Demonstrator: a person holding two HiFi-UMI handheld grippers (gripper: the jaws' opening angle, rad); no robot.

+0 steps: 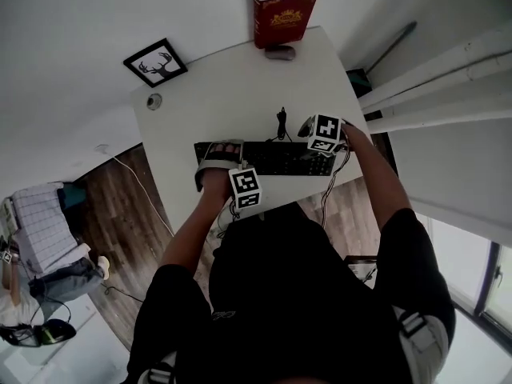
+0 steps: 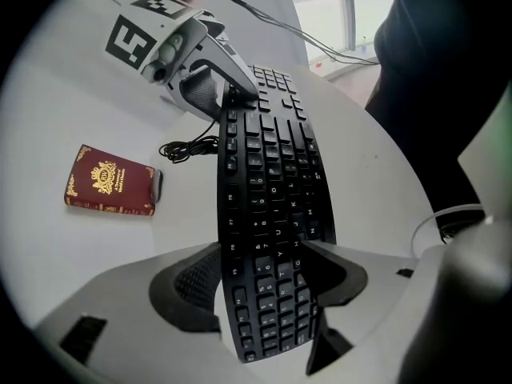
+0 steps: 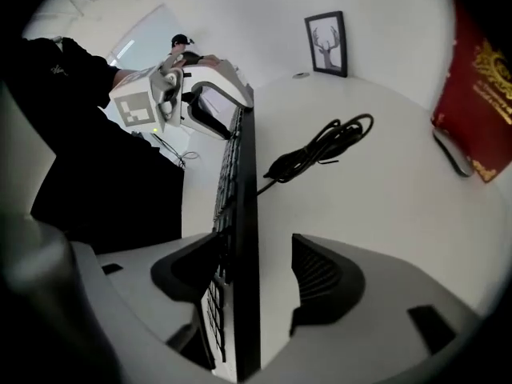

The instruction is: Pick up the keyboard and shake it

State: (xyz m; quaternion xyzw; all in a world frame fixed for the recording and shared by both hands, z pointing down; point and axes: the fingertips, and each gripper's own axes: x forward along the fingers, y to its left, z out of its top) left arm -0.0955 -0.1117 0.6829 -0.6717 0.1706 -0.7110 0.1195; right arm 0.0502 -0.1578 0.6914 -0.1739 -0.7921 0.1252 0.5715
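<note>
1. The keyboard (image 1: 276, 158) stretches across the lower middle of the head view, along the near edge of the tabletop (image 1: 232, 94), and I have a gripper at each end of it.
2. Left gripper (image 2: 260, 282): the jaws stand wide. The keyboard's end sits askew between them with its keys showing, and I see no firm pinch.
3. Right gripper (image 3: 268, 278): wide as well. The keyboard runs edge-on between the jaws, and a clear strip of white shows between its underside and the right-hand pad (image 3: 324, 282).
4. My read is that this is the grasp step: nothing is clamped, and no lift or shake is under way.
5. Next, both grippers need to close squarely on the two ends, then lift evenly so the keyboard stays level.
6. The coiled cable (image 3: 320, 152) lies loose behind the keyboard, and I'd watch that it doesn't snag once the shaking starts.
</note>
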